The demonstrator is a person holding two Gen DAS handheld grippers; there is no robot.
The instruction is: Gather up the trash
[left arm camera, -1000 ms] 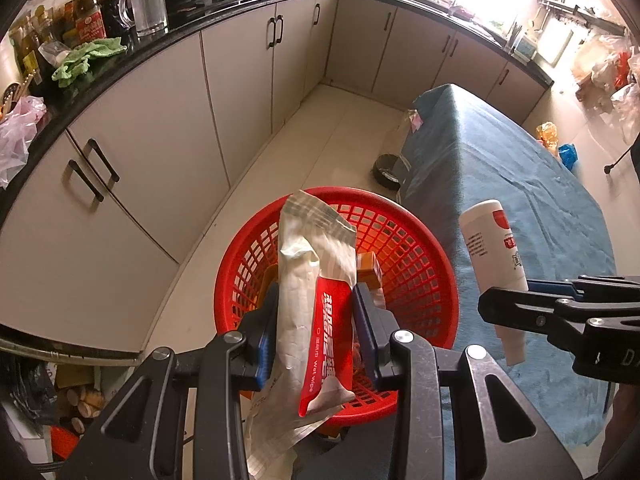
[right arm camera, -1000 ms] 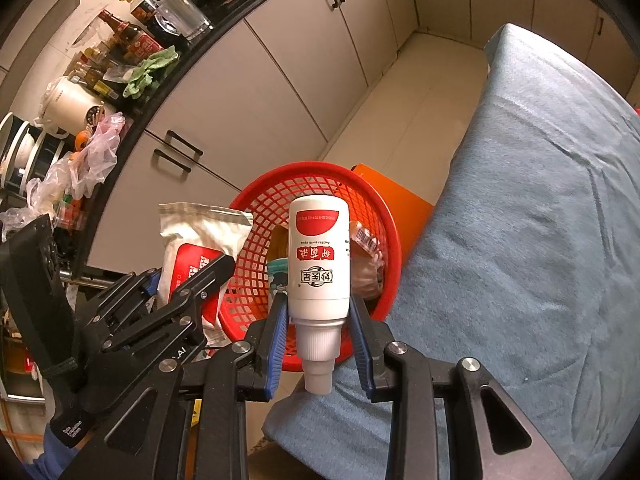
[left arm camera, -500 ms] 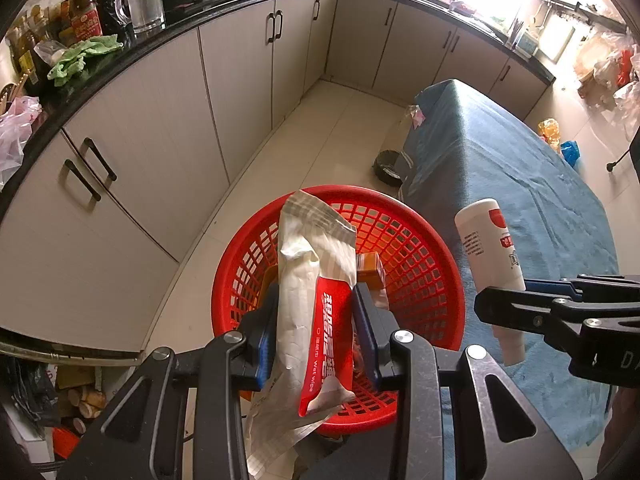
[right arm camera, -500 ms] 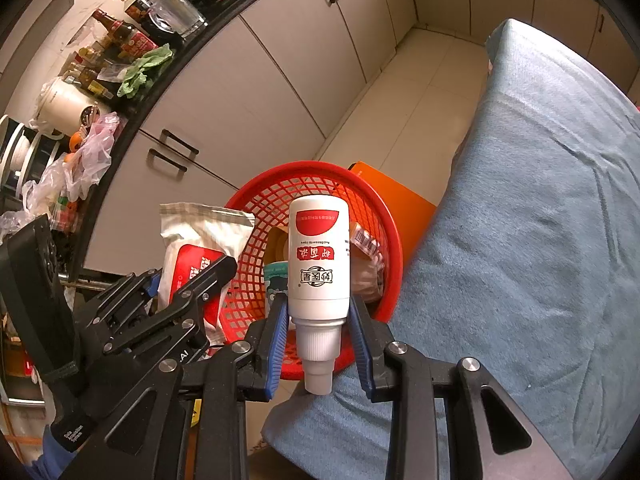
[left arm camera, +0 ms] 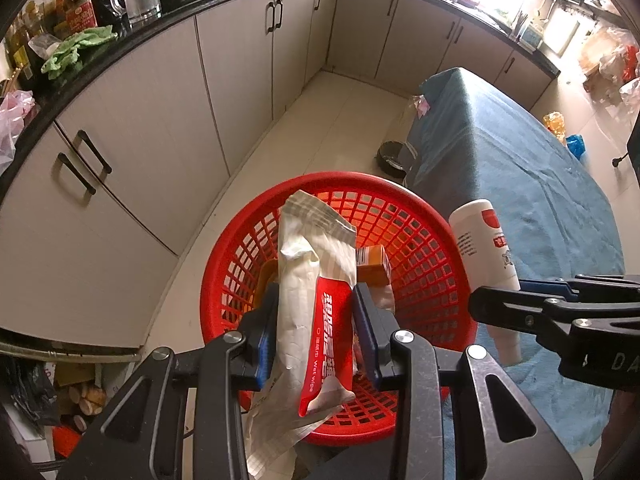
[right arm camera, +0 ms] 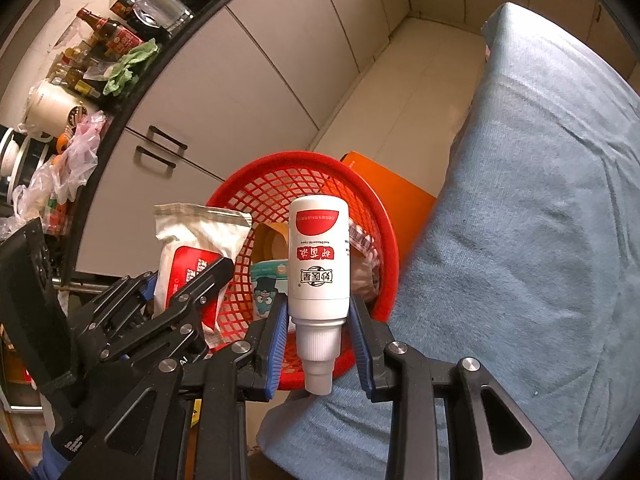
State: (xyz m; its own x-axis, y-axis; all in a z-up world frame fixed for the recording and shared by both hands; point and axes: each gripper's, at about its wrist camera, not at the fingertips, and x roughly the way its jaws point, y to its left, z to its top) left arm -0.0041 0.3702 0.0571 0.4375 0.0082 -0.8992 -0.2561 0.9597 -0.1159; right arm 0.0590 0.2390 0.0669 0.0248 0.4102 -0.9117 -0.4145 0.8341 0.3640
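Note:
My left gripper (left arm camera: pixel 316 328) is shut on a white and red wet-wipe packet (left arm camera: pixel 316 304), held above the red mesh basket (left arm camera: pixel 420 232). My right gripper (right arm camera: pixel 319 334) is shut on a white bottle with a red label (right arm camera: pixel 319 264), cap end down, at the basket's right rim (right arm camera: pixel 384 216). The bottle also shows in the left wrist view (left arm camera: pixel 484 248), and the packet in the right wrist view (right arm camera: pixel 192 252). The basket holds an orange box (left arm camera: pixel 374 266) and other packets.
A table with a blue cloth (right arm camera: pixel 540 200) stands right of the basket. Beige cabinets (left arm camera: pixel 160 120) under a black counter with bottles and a jug run along the left. An orange stool (right arm camera: pixel 392 188) sits behind the basket. The floor is pale tile.
Both grippers have moved slightly nearer over the basket, each still holding its item. The basket sits a little lower in the left view.

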